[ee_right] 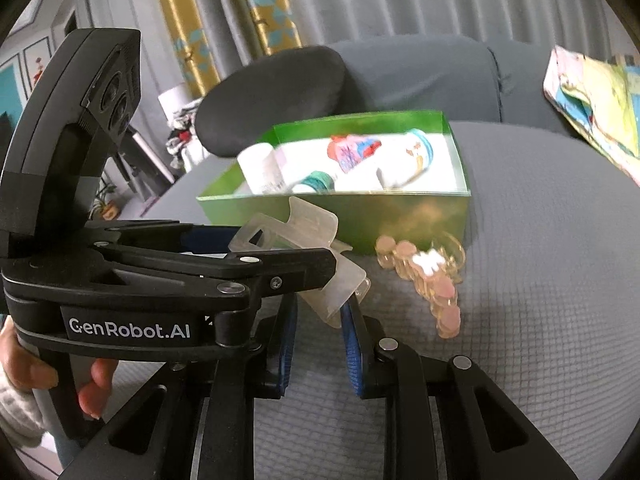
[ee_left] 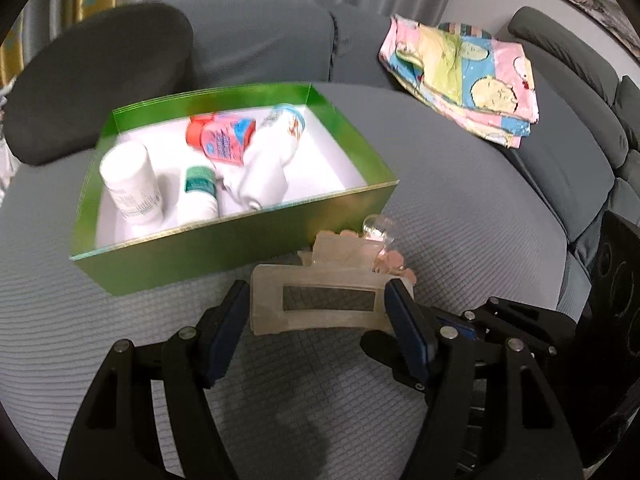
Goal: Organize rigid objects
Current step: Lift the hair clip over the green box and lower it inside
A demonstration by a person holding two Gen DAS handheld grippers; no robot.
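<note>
While both claws share one translucent hair claw clip (ee_left: 320, 300), the job is getting it over the near wall of the green box (ee_left: 224, 248) cleanly. The left claw (ee_left: 316, 320) pinches the clip across its long frame, pads on both ends; the right claw (ee_right: 320, 312) is pressed on one of the clip's curved prongs. Two grips on one brittle piece means I'd judge they should travel together, no twisting, or one should let go first.

From the left wrist view the box sits at eleven o'clock, just beyond the clip, already holding a white bottle (ee_left: 132, 184), a pink carton (ee_left: 224, 136) and white tubes. Free floor shows at its far right corner, toward one o'clock. A pink-beaded hair clip (ee_right: 432, 280) lies on the grey cushion (ee_left: 460, 208) against the box's front, right under the path, so lift high. The folded cartoon blanket (ee_left: 464, 80) at one o'clock is well clear.
</note>
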